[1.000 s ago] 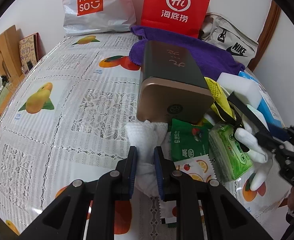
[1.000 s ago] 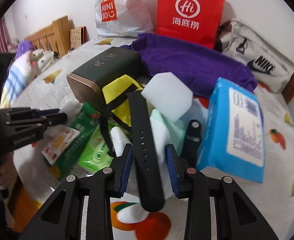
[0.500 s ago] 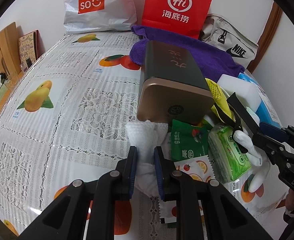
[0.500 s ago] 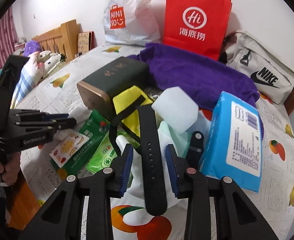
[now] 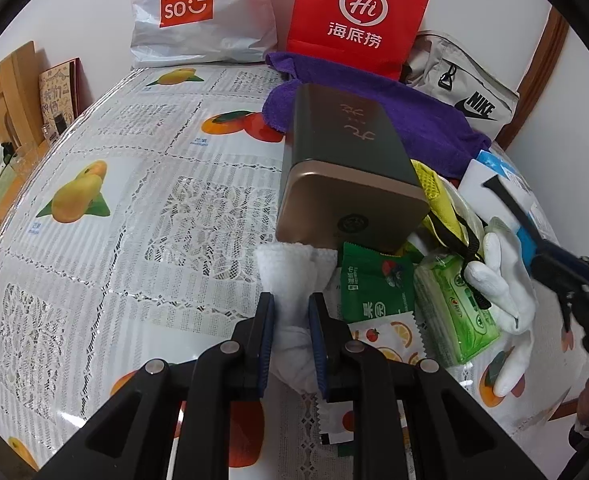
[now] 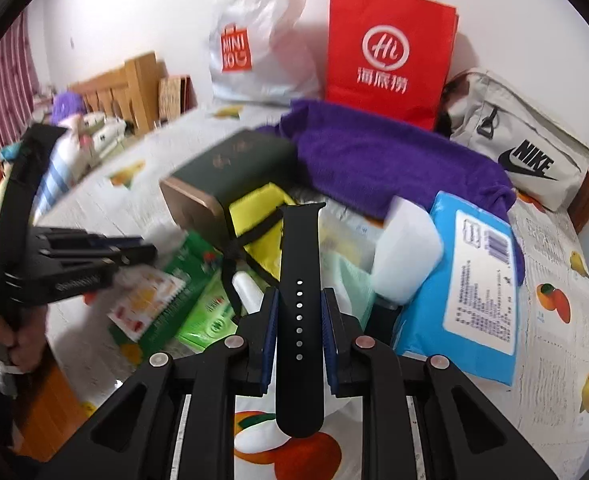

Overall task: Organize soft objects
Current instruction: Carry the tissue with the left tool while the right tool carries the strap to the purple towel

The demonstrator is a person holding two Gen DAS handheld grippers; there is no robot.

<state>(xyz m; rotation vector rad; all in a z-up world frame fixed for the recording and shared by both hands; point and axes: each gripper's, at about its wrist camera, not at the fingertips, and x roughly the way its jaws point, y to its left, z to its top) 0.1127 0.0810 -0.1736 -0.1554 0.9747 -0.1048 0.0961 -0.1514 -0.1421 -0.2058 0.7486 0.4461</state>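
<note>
while the left tongs (image 5: 290, 336) stay clamped on the white cloth (image 5: 288, 280) near the tin box (image 5: 350, 184), the right tongs (image 6: 299, 320), jaws just closing onto the black strap (image 6: 299, 292) between them, should lift it straight clear of the pile on the bench (image 5: 134, 208).

Right claw (image 6: 299, 314) just closed, clamping black strap (image 6: 299, 280).

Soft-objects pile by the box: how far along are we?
Early. Nothing looks sorted yet. In hand: the left tool is shut on the white cloth; the right tool has just been closing on the black watch strap. Left: white glove, purple towel, green tissue packs remain heaped beside the box.
</note>
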